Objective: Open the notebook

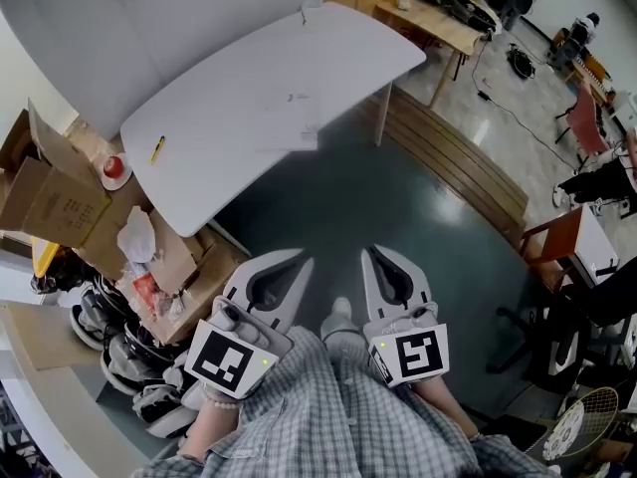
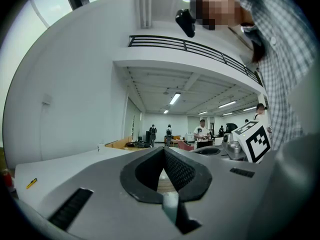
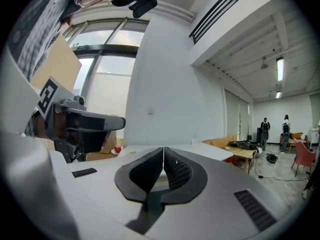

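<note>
Head view: holding left gripper (image 1: pixel 302 258) and right gripper (image 1: pixel 371 251) close to the body, well apart from the table (image 1: pixel 229 157), probably because reaching is not yet beginning. Not finding a sure notebook; possibly being the pale patch (image 1: pixel 297 139) at the table's near edge.
Left gripper view: showing jaws pressing together, empty.
Right gripper view: showing likewise, gripping nothing.

White notebook (image 1: pixel 291 139) lies flat (seemingly closed) at table (image 1: pixel 214 132) edge
</note>
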`<act>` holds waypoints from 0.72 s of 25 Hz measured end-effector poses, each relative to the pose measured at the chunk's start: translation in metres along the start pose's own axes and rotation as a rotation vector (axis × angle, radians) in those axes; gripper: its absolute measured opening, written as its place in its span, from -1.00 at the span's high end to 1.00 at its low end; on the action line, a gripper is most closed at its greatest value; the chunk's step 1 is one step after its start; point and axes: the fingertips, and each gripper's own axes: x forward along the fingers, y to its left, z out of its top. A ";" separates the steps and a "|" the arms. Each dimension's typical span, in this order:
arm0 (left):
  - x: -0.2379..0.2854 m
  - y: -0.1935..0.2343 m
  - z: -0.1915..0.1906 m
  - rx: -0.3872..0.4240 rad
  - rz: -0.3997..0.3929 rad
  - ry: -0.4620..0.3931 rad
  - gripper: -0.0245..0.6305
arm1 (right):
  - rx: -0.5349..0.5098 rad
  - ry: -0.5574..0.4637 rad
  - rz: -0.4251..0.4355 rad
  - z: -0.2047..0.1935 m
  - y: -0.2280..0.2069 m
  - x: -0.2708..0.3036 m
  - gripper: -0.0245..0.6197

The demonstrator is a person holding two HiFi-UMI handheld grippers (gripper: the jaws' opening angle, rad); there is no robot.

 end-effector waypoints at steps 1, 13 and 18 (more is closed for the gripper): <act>0.007 0.002 0.002 0.005 0.007 -0.001 0.90 | 0.001 0.000 0.002 0.000 -0.007 0.003 0.85; 0.064 0.023 0.019 0.021 0.134 -0.043 0.91 | -0.026 -0.026 0.104 0.008 -0.064 0.043 0.85; 0.083 0.025 0.021 0.033 0.166 -0.066 0.91 | -0.031 -0.043 0.136 0.007 -0.084 0.052 0.85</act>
